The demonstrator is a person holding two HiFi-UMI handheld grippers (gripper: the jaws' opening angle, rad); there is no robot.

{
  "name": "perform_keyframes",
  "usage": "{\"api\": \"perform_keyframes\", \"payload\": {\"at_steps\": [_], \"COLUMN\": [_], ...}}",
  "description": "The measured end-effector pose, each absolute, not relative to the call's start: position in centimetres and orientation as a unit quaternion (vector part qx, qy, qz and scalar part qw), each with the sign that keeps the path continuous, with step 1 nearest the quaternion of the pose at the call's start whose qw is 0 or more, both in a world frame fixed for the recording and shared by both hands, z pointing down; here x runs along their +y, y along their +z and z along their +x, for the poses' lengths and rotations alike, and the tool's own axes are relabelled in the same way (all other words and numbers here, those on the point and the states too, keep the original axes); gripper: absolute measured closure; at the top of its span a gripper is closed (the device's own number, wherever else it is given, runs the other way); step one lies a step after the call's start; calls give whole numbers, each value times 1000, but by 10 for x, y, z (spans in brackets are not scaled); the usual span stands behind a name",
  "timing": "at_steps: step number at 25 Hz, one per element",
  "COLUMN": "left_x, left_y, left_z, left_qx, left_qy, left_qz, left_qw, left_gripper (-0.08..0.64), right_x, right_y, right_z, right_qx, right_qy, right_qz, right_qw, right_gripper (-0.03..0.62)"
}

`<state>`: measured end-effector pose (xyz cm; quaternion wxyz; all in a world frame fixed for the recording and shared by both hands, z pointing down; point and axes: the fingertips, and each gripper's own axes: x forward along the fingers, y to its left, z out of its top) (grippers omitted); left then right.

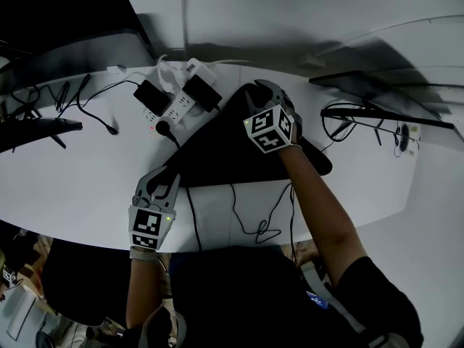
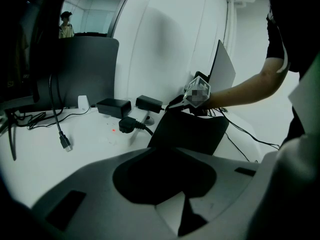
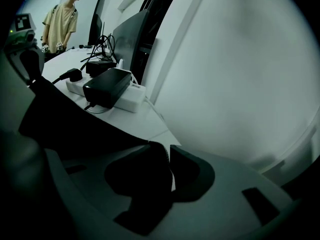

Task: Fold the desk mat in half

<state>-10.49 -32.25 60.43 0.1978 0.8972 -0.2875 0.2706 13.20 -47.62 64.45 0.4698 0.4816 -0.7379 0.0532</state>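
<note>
The black desk mat (image 1: 225, 151) lies on the white table (image 1: 87, 187) and shows as a dark triangle. My left gripper (image 1: 165, 178) is at the mat's near left corner. In the left gripper view the mat (image 2: 192, 131) runs back into that gripper (image 2: 167, 179), which is shut on it. My right gripper (image 1: 262, 93) is at the mat's far corner, by the power strip. In the right gripper view its jaws (image 3: 170, 169) stand slightly apart with pale table showing through the gap. The mat's edge (image 3: 55, 119) lies against the left jaw.
A white power strip (image 1: 177, 100) with black adapters and plugs lies just left of the far corner. Cables trail over the table (image 1: 254, 223). A monitor (image 1: 36, 129) lies at the far left and a black stand (image 1: 377, 111) at the right. A person (image 3: 62, 24) stands far behind.
</note>
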Motion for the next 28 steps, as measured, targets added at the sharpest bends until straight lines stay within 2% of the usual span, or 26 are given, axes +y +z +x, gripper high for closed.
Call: {"api": "perform_keyframes", "payload": {"at_steps": [2,11,28], "left_x": [-322,-320,-308], "left_y": [604,602,583], "left_z": [-105,-105,-107], "left_qx": [-287,-288,-295], "left_qy": [271,274,284], "left_qz": [897,897,895], "left_qw": [198,195,176], "left_gripper": [471,471,471], "right_x": [-477,-476,-446], "right_y": [644,641,607], "right_z": [134,137,130], "right_qx": [-736,-734,-735], "right_qy": [58,66,73], "right_qz": [486,493,515], "right_qw": [467,463,435], "right_gripper": [458,419,420]}}
